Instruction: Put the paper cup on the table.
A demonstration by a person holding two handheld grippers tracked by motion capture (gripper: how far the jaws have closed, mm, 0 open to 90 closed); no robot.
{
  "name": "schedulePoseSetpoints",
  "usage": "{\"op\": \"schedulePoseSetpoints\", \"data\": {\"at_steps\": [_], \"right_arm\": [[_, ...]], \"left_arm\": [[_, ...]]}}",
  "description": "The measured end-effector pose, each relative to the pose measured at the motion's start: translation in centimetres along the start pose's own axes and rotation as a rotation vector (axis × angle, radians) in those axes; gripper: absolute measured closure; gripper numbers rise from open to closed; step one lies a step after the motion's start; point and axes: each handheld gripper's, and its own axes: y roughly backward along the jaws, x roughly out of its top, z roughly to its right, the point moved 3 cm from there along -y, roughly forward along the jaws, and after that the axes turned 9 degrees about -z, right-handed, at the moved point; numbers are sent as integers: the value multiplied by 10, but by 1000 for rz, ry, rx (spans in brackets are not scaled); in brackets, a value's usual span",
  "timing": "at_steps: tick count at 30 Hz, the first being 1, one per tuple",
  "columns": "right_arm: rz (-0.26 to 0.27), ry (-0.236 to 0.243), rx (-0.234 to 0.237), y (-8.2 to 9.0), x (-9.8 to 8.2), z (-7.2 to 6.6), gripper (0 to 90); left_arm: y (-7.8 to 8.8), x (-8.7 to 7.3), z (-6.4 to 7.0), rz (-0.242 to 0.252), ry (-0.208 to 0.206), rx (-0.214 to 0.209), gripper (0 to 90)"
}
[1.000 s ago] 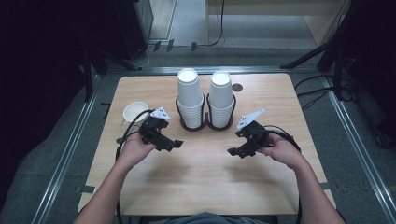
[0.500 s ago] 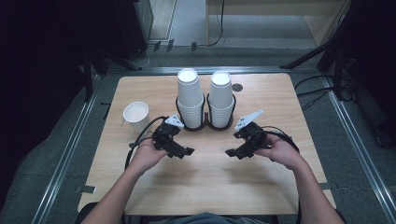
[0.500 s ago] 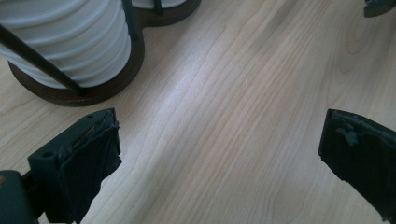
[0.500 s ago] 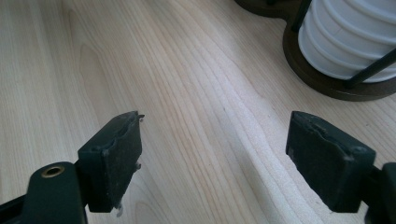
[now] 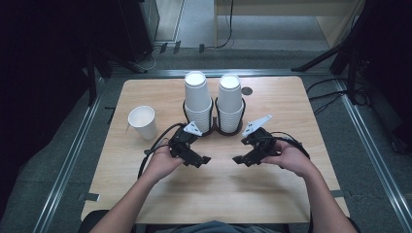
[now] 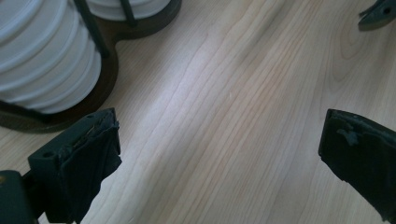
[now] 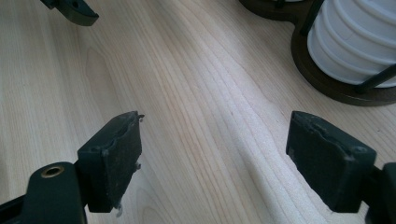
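Light wooden bench [image 5: 218, 194] carries all items. At its far middle stands a dark double holder [image 5: 214, 130] with two wire cages, each loaded with a tall stack of white paper cups: left stack [image 5: 197, 101], right stack [image 5: 230, 102], the two just beside each other. A single white paper cup [image 5: 142, 121] stands upright on the bench, left of the holder and apart from it. Left tongs [image 5: 200, 159] sit low over the bench just in front of the left stack, pointing inward toward the centre; in the left gripper view the jaws stand wide apart over bare wood, nothing between them, holder base and cup stack at upper left. Right tongs [image 5: 239, 159] sit in front of the right stack, pointing inward toward the left tongs, tips near but not touching; in the right gripper view the jaws are likewise spread wide and empty, holder base and cups at upper right.
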Motion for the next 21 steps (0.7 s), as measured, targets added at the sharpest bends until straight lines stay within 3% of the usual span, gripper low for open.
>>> {"op": "schedulePoseSetpoints", "data": {"at_steps": [4,10,21], "right_arm": [[-1,10,-14,-1,0,0,183],[-6,13,-17,-1,0,-1,183],[-17,38,-11,-1,-2,-3,182]], "left_arm": [[-3,5,4,1,-14,2,0],[-7,15,4,24,-3,-11,0],[-4,13,0,25,-4,4,0]]}}
